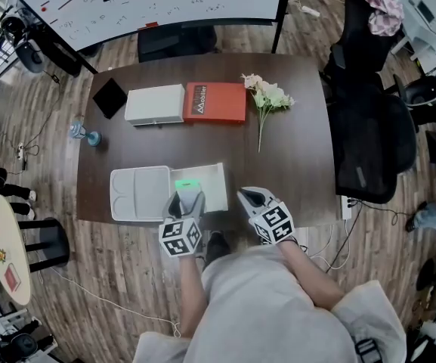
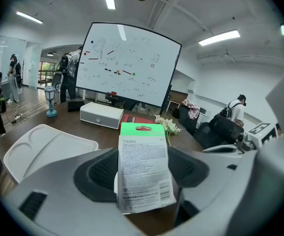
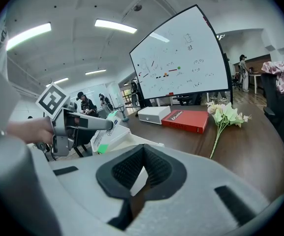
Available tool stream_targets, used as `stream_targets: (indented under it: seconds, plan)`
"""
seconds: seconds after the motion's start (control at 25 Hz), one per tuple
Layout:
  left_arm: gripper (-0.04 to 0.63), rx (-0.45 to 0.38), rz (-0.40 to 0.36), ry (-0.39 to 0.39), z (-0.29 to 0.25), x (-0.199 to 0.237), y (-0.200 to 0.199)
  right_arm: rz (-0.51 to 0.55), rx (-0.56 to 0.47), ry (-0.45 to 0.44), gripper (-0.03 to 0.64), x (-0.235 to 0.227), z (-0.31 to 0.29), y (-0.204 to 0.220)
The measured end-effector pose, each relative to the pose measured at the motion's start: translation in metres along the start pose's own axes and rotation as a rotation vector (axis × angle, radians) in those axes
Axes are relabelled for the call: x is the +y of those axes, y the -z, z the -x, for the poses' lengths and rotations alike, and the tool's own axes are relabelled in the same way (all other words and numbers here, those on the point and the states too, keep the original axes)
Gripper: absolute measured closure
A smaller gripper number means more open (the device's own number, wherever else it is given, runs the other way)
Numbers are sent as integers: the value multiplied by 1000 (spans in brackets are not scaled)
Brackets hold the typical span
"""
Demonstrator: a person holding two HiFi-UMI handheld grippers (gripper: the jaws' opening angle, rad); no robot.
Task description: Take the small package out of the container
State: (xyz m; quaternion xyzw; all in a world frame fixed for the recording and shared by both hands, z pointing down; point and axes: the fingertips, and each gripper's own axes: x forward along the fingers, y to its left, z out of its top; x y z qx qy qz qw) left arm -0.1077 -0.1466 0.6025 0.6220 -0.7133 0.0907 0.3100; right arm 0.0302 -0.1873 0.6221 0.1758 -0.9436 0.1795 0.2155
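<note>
The small package (image 2: 144,173) looks light, thin and floppy, so the left tool (image 1: 186,200) pinches its flat printed faces, while the right tool (image 3: 142,176) is pressed together, empty.

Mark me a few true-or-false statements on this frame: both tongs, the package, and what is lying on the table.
1. The left tongs are shut on the small package. True.
2. The right tongs hold the flowers. False: they are shut on nothing, and the flowers lie on the table well away from them.
3. A red book lies right beside a white box. True.
4. The package lies flat inside the container. False: it is held up in the left tongs above the open container.
</note>
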Motion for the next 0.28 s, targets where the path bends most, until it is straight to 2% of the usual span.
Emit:
stream_targets:
  seconds: [0.28]
  plan:
    - [288,-2,12,21,-4,-10,-1,-3,-2,7,621,-3,6,0]
